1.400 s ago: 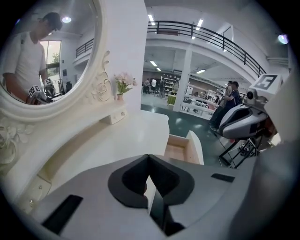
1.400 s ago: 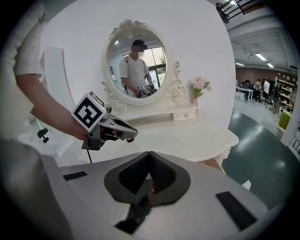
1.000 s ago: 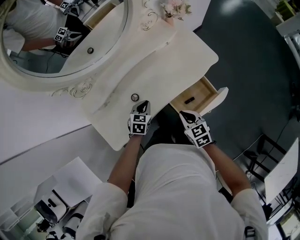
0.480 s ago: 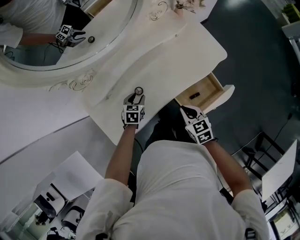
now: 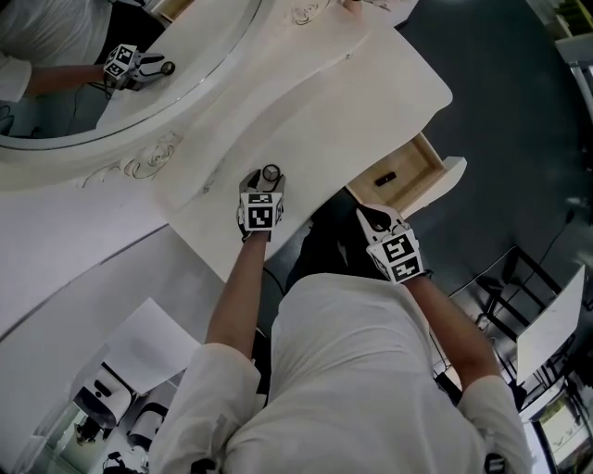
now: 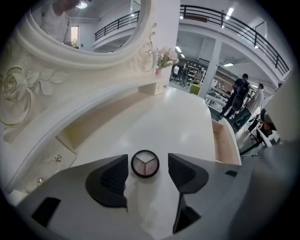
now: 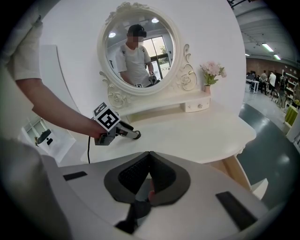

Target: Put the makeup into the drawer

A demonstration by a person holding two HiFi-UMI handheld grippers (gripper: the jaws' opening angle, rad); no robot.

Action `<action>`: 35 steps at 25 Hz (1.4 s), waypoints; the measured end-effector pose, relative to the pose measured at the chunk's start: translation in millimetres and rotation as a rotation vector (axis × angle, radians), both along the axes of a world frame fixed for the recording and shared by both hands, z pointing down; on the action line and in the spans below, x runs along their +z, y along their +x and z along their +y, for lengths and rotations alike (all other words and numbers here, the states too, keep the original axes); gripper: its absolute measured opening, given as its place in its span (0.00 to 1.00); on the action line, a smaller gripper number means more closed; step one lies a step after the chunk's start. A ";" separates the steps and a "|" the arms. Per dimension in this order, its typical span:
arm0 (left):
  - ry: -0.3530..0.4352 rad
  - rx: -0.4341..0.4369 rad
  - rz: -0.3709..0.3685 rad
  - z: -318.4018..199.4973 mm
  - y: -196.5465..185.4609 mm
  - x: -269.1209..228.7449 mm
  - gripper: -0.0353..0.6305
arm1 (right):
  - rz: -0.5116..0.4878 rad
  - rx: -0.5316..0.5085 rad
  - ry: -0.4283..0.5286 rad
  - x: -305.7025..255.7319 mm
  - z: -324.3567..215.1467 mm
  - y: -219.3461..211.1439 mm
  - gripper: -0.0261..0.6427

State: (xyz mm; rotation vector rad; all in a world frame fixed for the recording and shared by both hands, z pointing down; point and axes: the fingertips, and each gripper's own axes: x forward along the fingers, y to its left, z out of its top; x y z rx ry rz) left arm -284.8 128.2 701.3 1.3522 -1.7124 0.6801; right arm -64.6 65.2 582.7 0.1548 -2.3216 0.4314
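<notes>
L gripper (image 5: 263, 185) jaws just opened, compact (image 6: 145, 164) between (only its view shows gaps); R gripper (image 7: 149, 154) clenched

I'm looking over a cream bench (image 5: 371, 102) standing against a white wall (image 7: 70, 28), its carved oval mirror (image 7: 138, 51) reflecting the room. A dark floor (image 5: 519, 111) is spreading beyond, and ceiling lights (image 6: 229, 11) are glowing above a railed balcony (image 6: 206, 11).
</notes>
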 end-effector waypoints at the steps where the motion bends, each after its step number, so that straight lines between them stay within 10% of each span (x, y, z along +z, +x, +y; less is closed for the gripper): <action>1: -0.006 0.000 0.002 0.0 -0.8 2.6 0.48 | 0.003 0.002 0.000 0.4 0.0 0.4 0.08; 35: -0.026 0.154 -0.003 -31.5 43.8 -5.6 0.39 | -0.001 0.106 0.025 -2.7 -21.5 24.7 0.08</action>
